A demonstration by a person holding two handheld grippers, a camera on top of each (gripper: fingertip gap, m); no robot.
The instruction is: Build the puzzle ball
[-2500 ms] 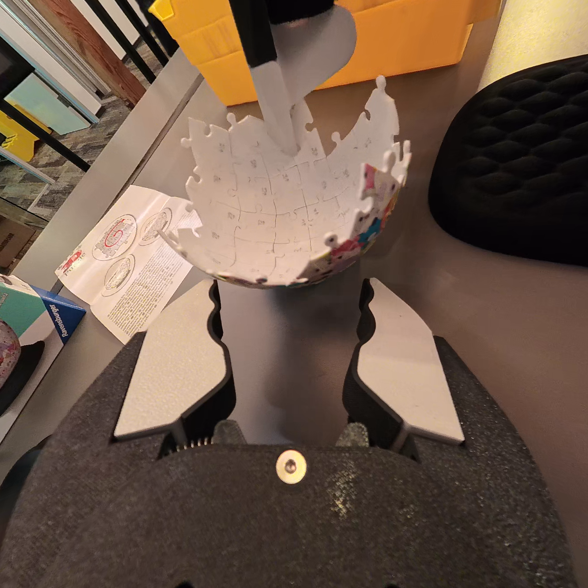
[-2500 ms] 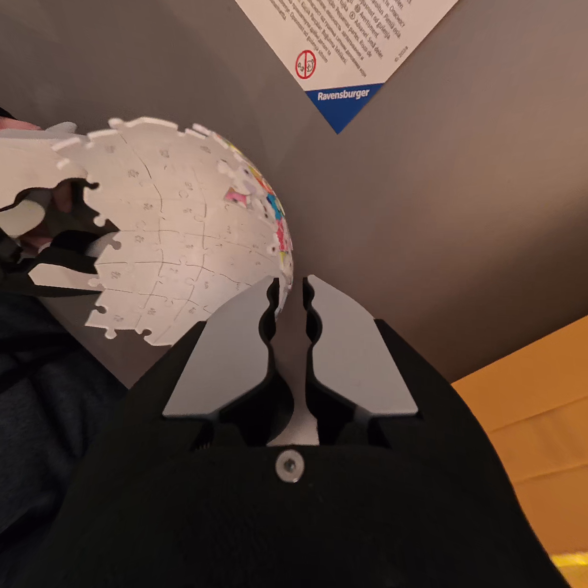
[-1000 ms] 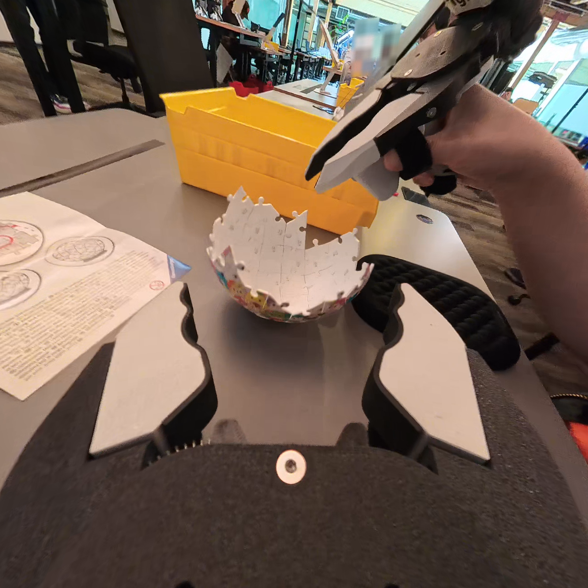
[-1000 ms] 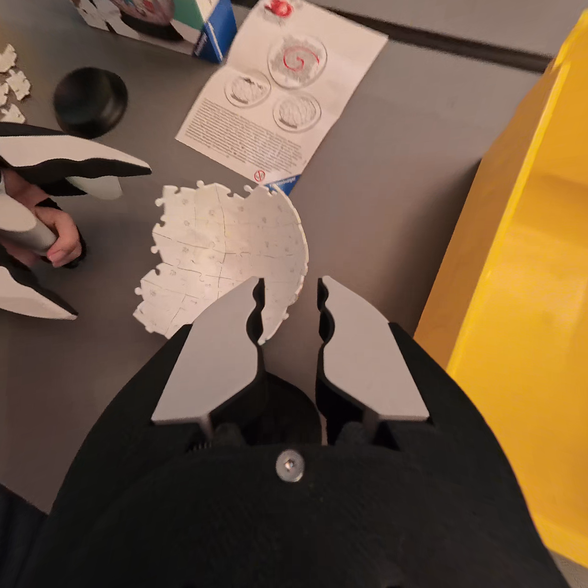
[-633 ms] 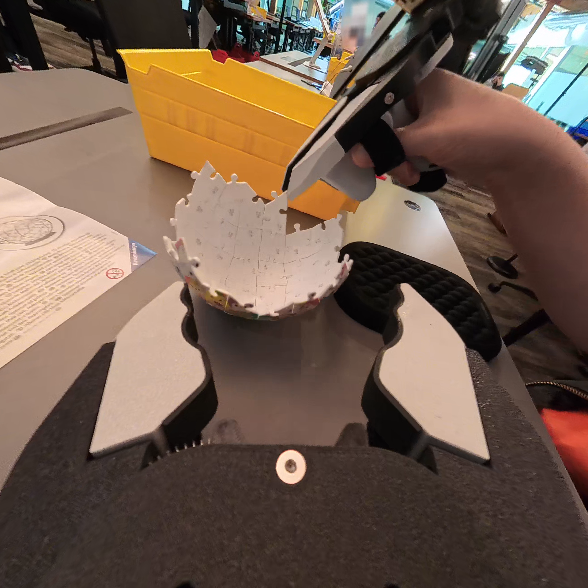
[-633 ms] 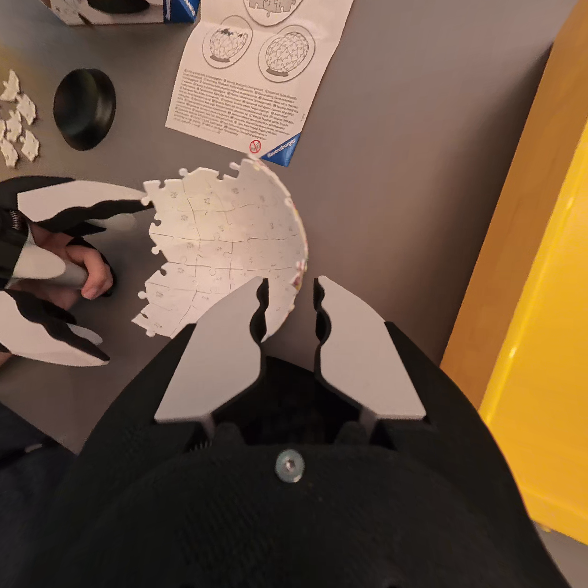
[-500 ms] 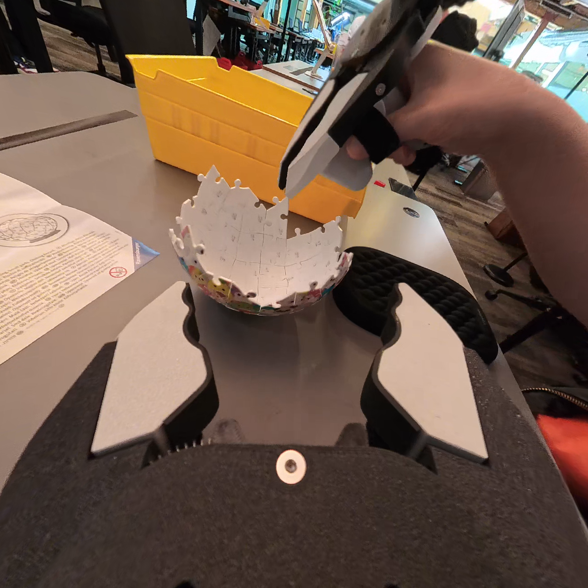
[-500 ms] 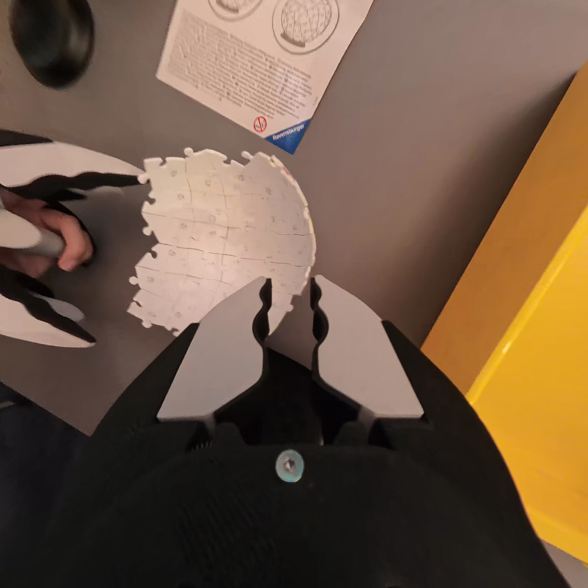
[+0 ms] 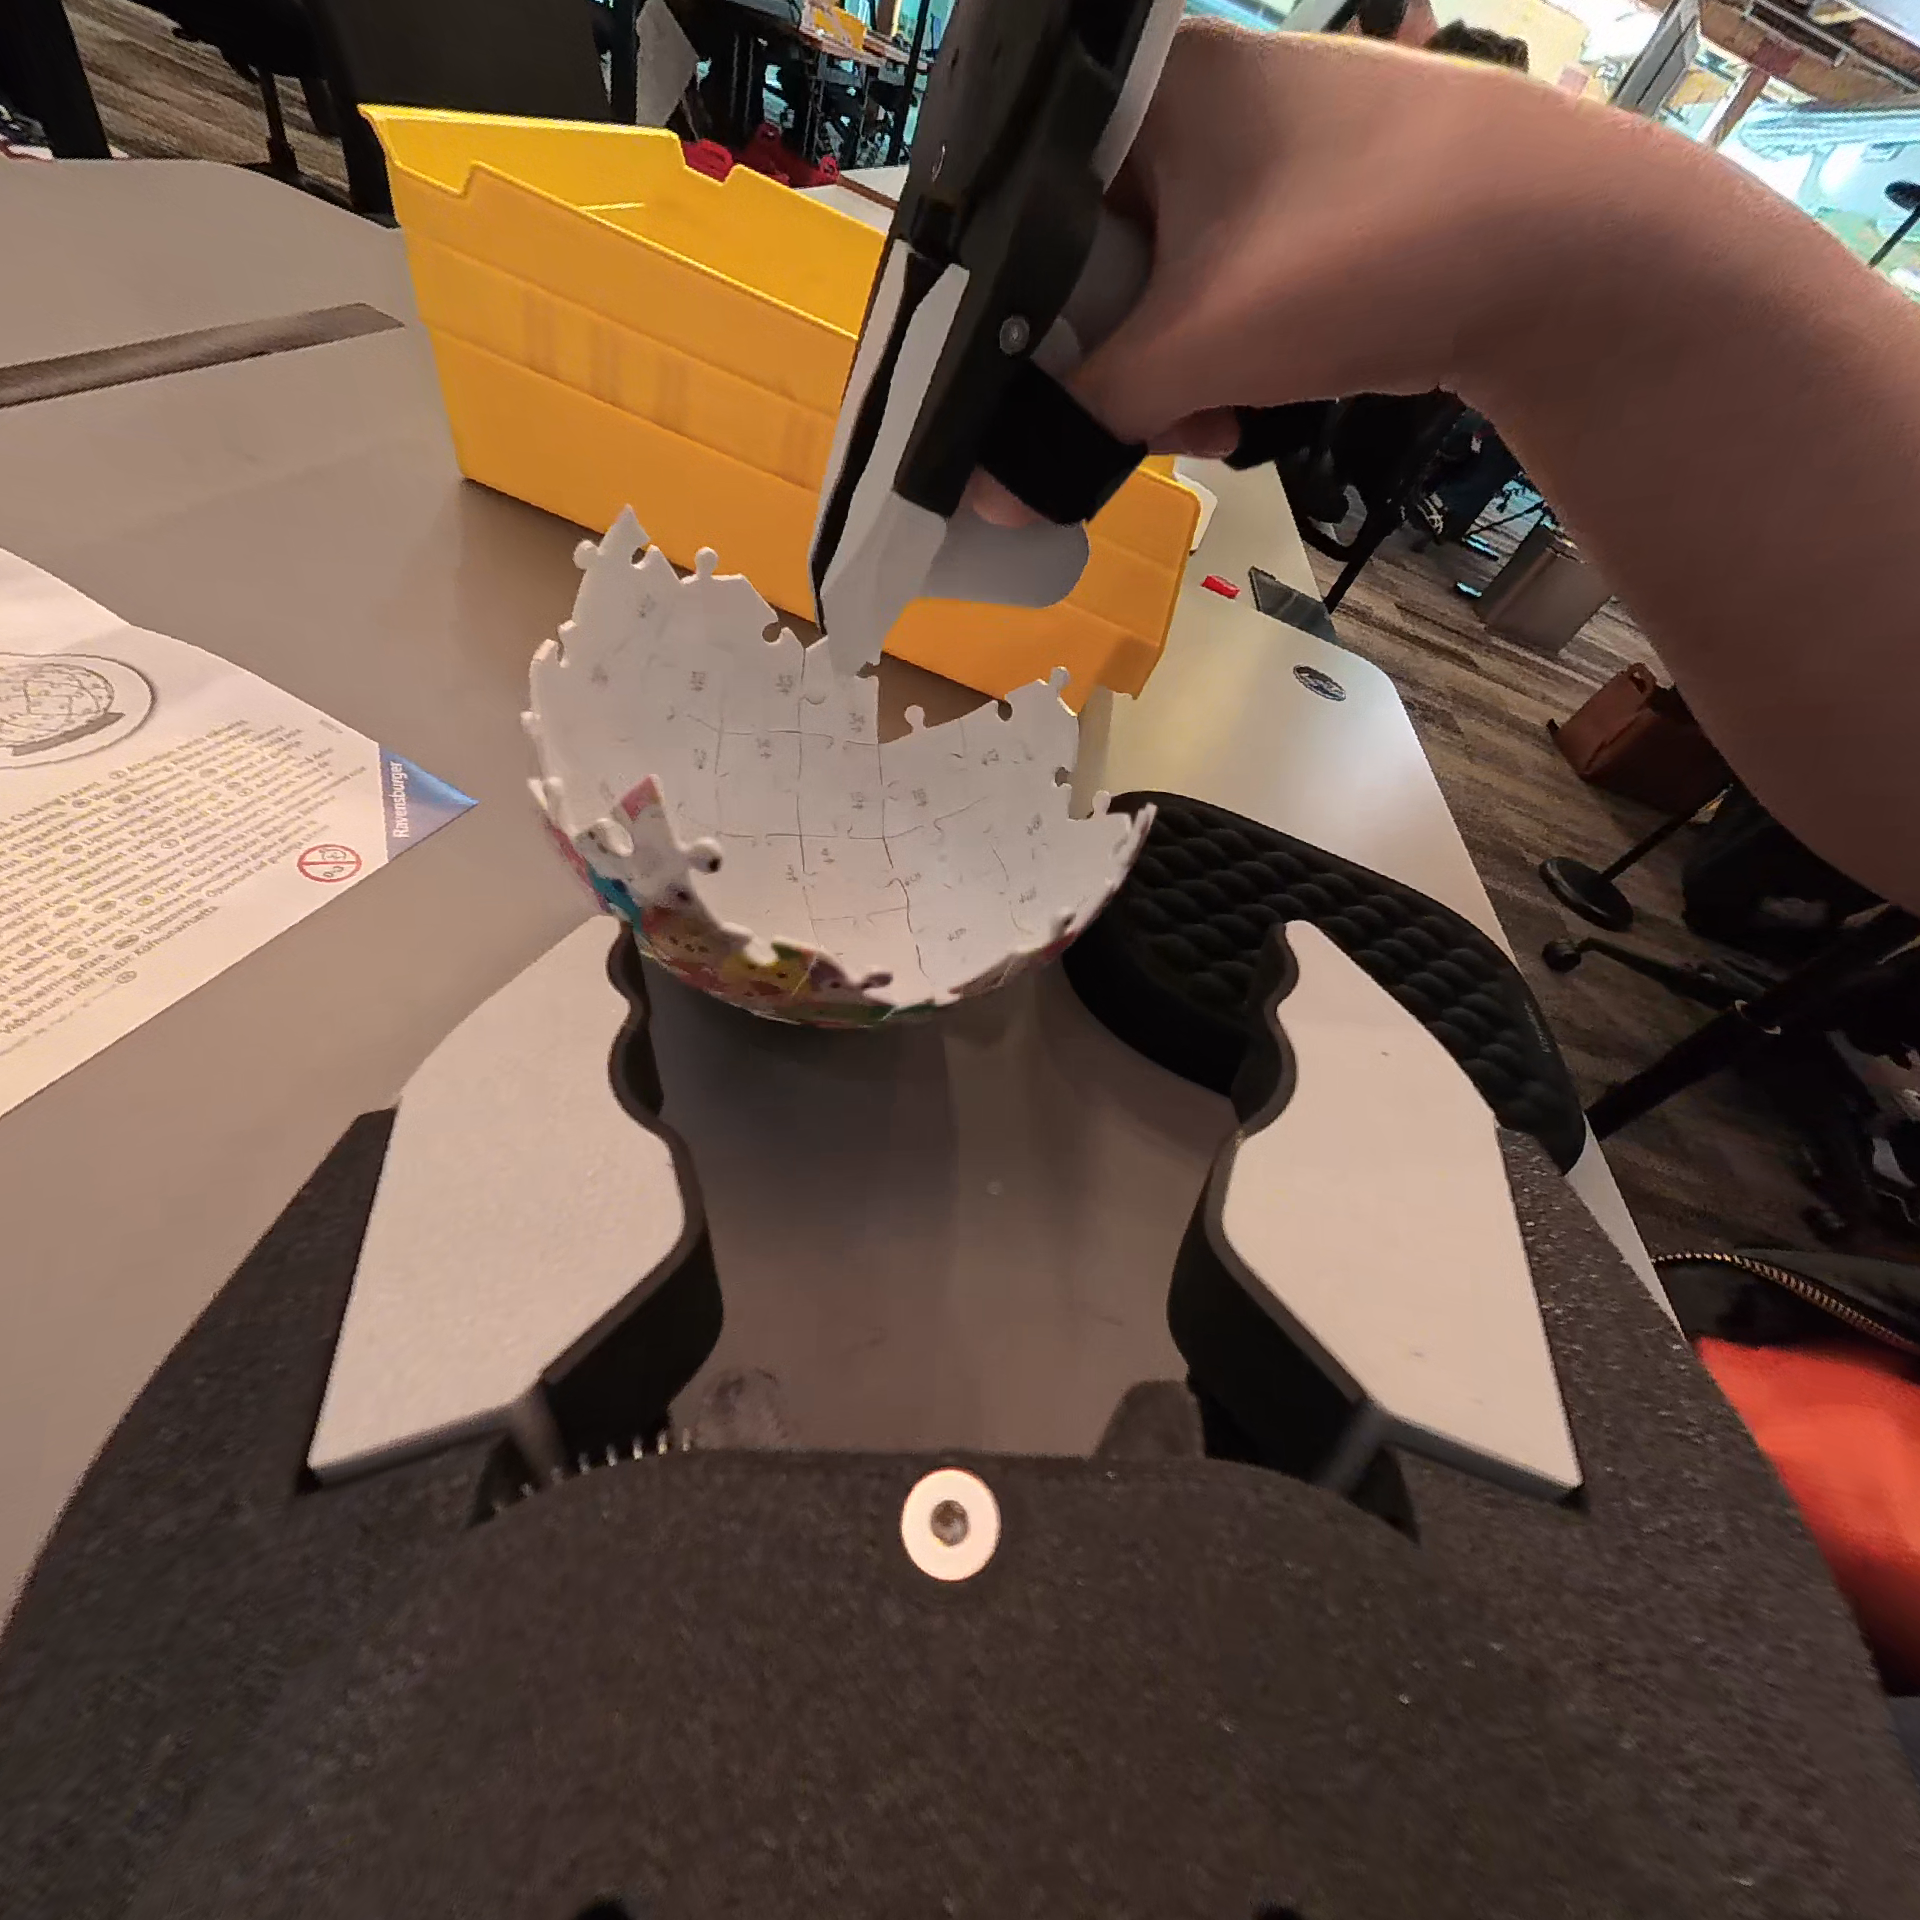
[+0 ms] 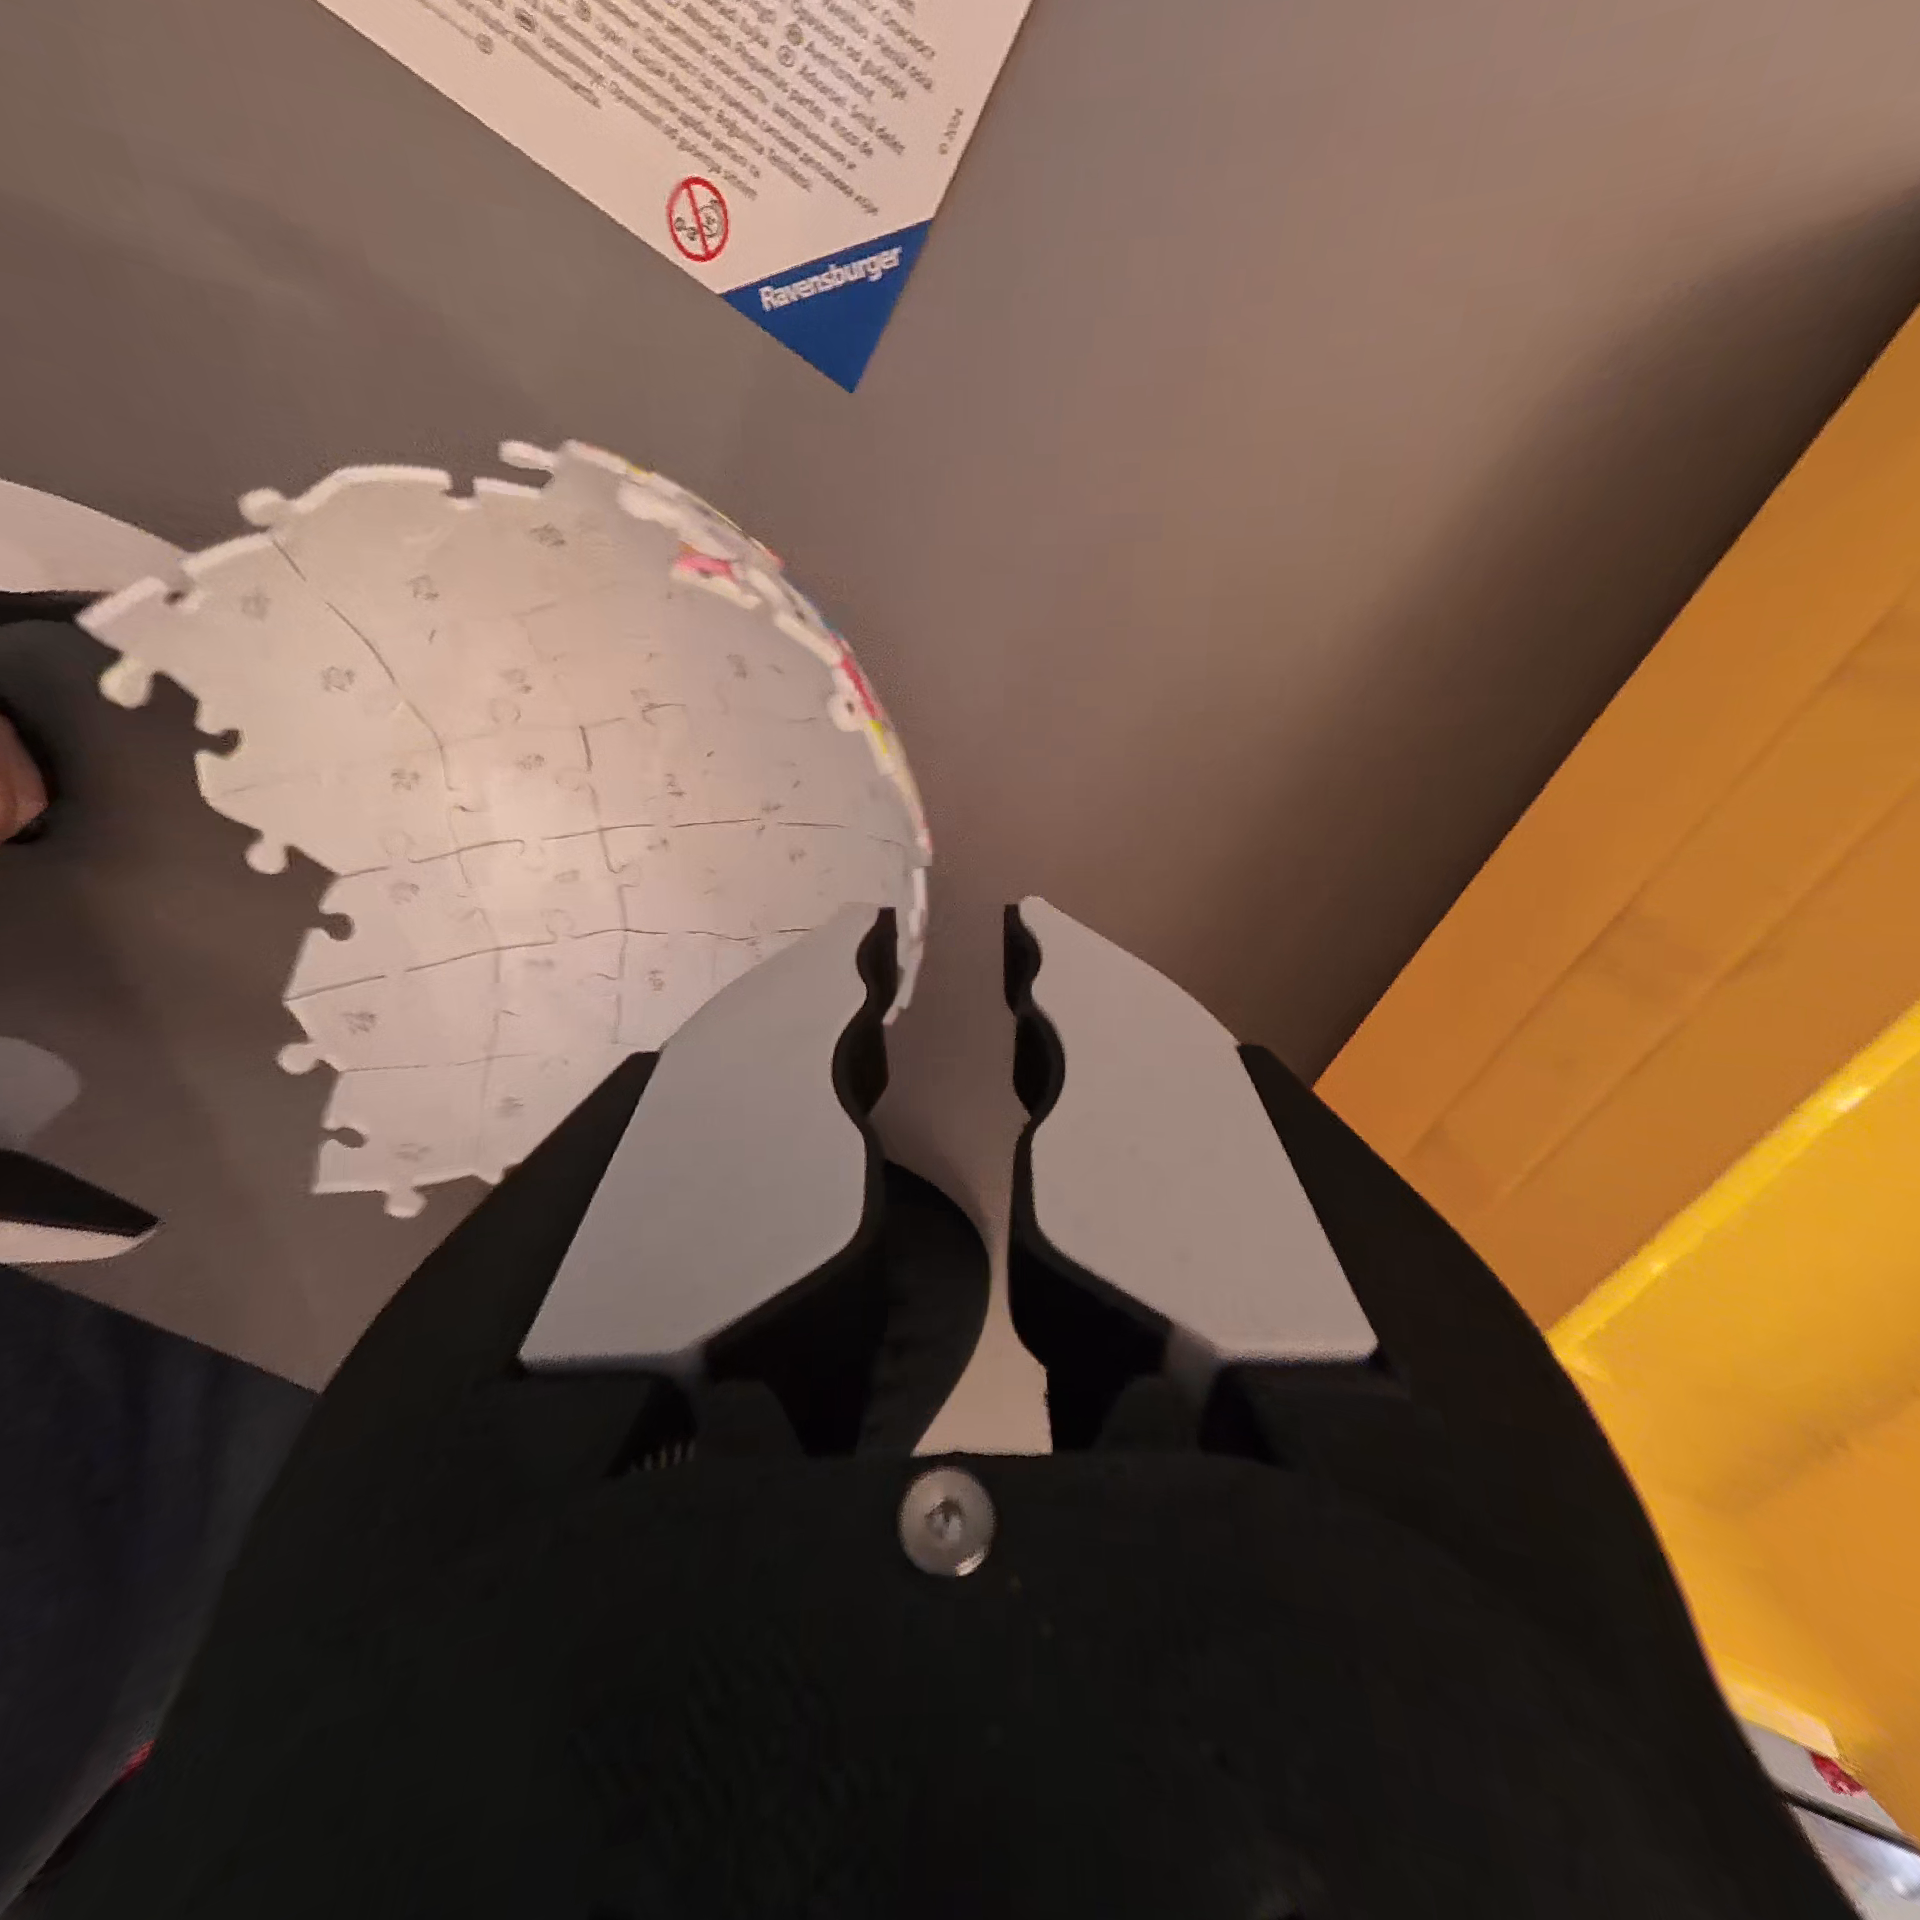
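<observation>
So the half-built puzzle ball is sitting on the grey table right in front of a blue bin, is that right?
Not quite: the bin is yellow, not blue, as the left wrist view shows. The rest holds: the half-built puzzle ball sits on the grey table right in front of it.

White-inside, multicoloured-outside puzzle ball (image 9: 831, 831), yellow bin (image 9: 644, 343), black quilted pad (image 9: 1299, 935)

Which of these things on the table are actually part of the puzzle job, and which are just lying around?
Part of the job: half-built puzzle ball, instruction sheet, left gripper, right gripper.

Lying about: yellow bin, black cushion.
</observation>
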